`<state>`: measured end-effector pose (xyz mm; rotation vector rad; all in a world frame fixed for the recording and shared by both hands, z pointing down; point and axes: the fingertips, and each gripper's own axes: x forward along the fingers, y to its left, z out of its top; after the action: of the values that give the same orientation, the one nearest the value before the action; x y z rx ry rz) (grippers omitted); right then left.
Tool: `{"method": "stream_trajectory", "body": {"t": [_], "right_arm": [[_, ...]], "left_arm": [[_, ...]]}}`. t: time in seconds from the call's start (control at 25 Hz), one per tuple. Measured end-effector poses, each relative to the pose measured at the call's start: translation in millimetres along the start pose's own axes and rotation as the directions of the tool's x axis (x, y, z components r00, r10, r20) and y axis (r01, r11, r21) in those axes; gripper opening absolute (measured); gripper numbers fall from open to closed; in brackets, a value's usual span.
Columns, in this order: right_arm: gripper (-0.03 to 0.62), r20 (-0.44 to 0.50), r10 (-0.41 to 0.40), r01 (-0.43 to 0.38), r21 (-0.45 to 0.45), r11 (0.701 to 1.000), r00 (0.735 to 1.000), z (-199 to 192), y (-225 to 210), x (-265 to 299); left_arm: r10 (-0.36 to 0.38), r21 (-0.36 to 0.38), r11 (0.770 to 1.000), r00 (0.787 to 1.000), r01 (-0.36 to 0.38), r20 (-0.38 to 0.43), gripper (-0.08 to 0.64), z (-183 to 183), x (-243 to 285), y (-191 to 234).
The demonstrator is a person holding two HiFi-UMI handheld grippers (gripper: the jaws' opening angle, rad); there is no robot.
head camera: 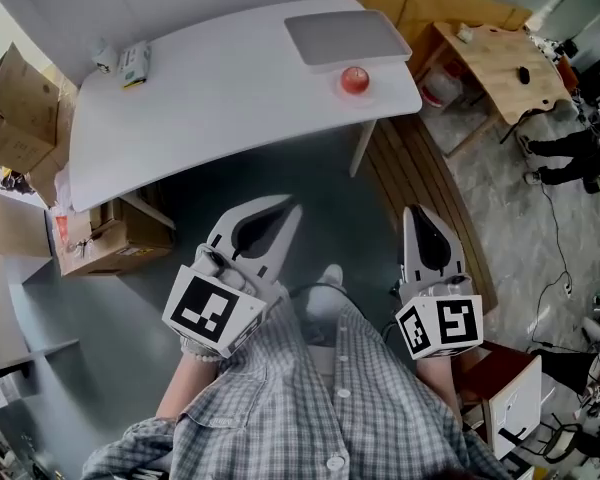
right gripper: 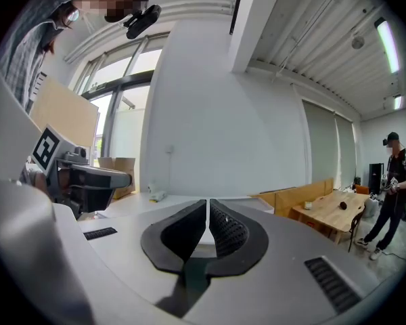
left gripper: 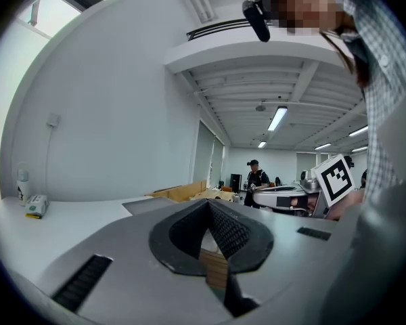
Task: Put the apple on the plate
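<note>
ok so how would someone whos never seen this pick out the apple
Look at the long white table, then at its right end, where a flat grey plate lies. The apple sits on the bare tabletop beside the plate's near edge. It is the only small, round, red thing on the table.

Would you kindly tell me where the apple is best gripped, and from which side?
Probably across its widest middle, from above or the near table edge: the apple is round and stands free by that edge, the grey plate close behind it.
</note>
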<state>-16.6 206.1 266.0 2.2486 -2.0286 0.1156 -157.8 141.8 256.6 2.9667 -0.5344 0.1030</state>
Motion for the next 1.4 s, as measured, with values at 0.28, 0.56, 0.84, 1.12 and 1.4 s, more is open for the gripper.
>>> {"method": "stream_trajectory", "body": {"t": [0.28,0.56,0.84,1.12,1.4], "right_arm": [[0.031,0.008,0.064,-0.064,-0.014,0.998,0.998,13,-40,34],[0.029,0.024,0.131,-0.130,-0.038,0.991,0.991,18,-73,67],[0.031,0.035,0.200,-0.198,-0.052,0.979,0.979,21,-95,93],[0.031,0.017,0.259,-0.254,-0.134,0.958,0.966,11,-98,94],[0.031,-0.011,0.256,-0.254,-0.148,0.956,0.967,4,-105,101]], "left_arm": [[0.032,0.016,0.999,0.999,-0.032,-0.005,0.009,13,44,-9],[0.082,0.022,0.996,0.997,-0.082,0.008,0.009,18,87,-9],[0.122,0.005,0.993,0.992,-0.122,0.023,0.009,19,116,-10],[0.139,0.002,0.990,0.990,-0.139,0.018,0.009,14,135,-15],[0.152,-0.018,0.988,0.988,-0.152,-0.004,0.009,7,144,-7]]}}
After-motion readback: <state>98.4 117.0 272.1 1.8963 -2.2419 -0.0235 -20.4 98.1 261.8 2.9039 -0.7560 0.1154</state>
